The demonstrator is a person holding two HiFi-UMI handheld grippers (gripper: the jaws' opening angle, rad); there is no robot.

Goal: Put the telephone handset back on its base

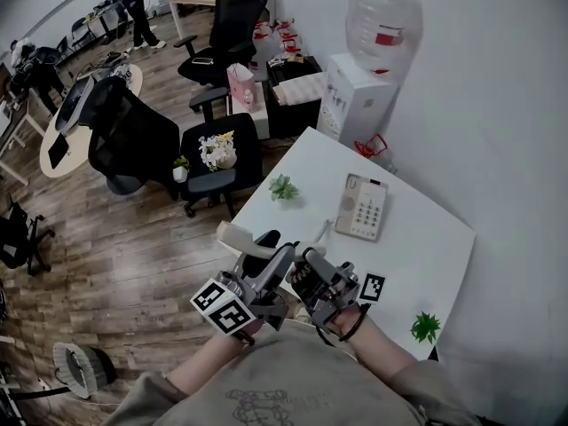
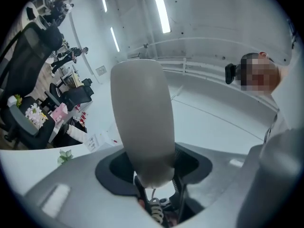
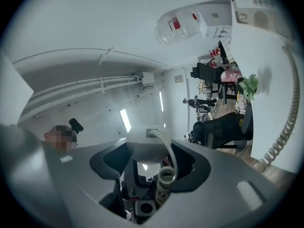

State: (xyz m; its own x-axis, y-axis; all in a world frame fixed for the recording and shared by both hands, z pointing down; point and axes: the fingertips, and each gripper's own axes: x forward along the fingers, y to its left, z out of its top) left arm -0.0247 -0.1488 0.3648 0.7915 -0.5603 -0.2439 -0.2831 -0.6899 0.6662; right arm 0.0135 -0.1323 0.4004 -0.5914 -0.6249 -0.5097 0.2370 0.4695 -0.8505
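Fingers [image 2: 61,194] of the left gripper [image 2: 147,172] clamp the cream plastic telephone handset [image 2: 140,118], whose long body rises from between them, tilted upward. Just right of them, the right gripper [image 3: 145,163] has its grey fingers [image 3: 228,189] closed on the handset's rounded end, where the white coiled cord [image 3: 166,175] plugs in. Both forearms reach forward side by side, with the grippers close together over the near edge of the white table [image 1: 426,256]. Beyond the right fingers, well apart from them, the beige keypad base [image 1: 361,207] lies flat on that table.
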